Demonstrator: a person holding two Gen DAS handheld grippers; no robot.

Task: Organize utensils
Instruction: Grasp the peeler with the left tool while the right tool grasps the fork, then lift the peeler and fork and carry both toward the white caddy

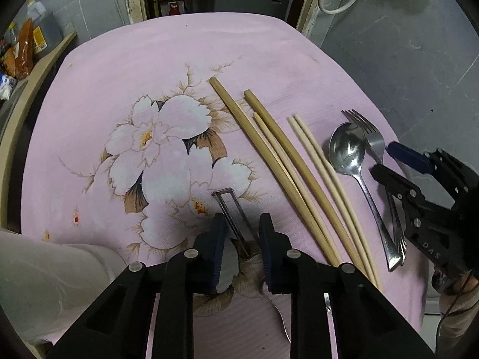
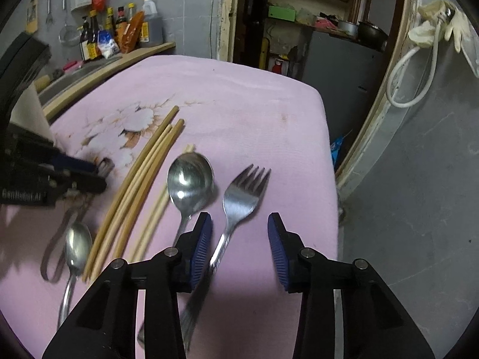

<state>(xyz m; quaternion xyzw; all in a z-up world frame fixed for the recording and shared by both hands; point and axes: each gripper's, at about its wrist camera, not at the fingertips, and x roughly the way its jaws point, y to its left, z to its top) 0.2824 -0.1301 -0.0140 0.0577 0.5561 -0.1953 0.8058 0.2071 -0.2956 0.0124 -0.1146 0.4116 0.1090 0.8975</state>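
Chopsticks (image 1: 287, 176) lie sorted beside the large spoon (image 1: 348, 149) and fork (image 2: 242, 200). Right gripper (image 2: 239, 251) gapes around the fork handle. Left gripper (image 1: 239, 251), fingers apart, straddles what looks like a peeler (image 1: 232, 218), unsorted alongside a small spoon (image 2: 78, 243).

Bare pink cloth (image 1: 149, 68) far and left, chopsticks (image 1: 287, 161), spoon (image 1: 348, 149), fork (image 2: 242, 194) crowding right

A pink floral tablecloth (image 1: 185, 59) carries chopsticks (image 1: 284, 161), two spoons (image 2: 188, 176), a fork (image 2: 244, 191) and a peeler (image 1: 230, 209).
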